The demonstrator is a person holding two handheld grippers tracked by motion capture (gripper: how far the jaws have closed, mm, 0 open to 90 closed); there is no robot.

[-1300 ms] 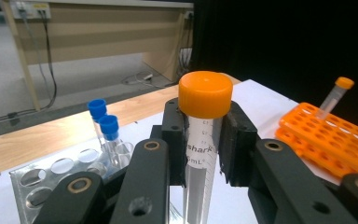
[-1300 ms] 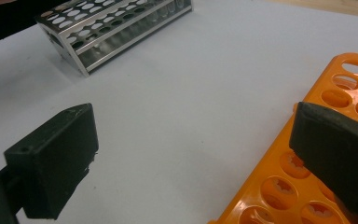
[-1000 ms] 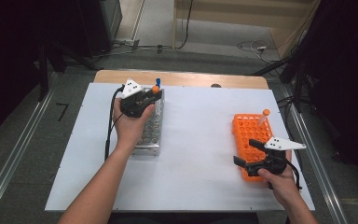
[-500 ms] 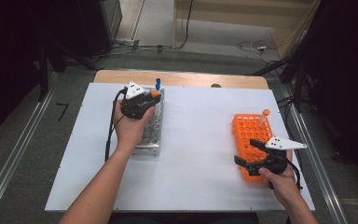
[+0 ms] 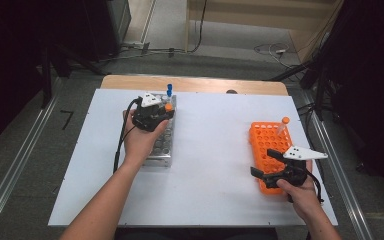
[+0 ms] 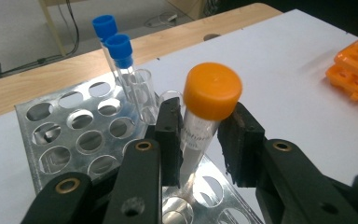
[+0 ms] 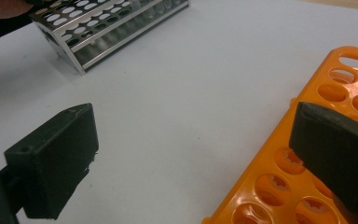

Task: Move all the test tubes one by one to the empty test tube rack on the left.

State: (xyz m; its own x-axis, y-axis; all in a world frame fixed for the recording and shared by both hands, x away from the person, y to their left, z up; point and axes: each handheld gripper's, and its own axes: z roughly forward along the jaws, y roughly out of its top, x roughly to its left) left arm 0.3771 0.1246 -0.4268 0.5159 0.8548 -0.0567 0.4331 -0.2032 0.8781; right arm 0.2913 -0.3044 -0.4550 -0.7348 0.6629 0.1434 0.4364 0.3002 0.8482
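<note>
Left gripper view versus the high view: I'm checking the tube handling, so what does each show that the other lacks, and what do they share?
Left gripper view: the left gripper jaws, just opening, flank the orange-capped tube standing in the metal rack, a slit at one pad. High view: the right gripper, open over the orange rack near end, and that rack's lone tube. Both: metal rack, blue-capped tubes, table.

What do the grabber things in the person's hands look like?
Each is black plastic. The left gripper has two thick, blocky black fingers on arms with brass rivets. The right gripper carries a pale three-cornered plate on top. A black cable trails from each. The forearms are bare, without sleeves.
</note>
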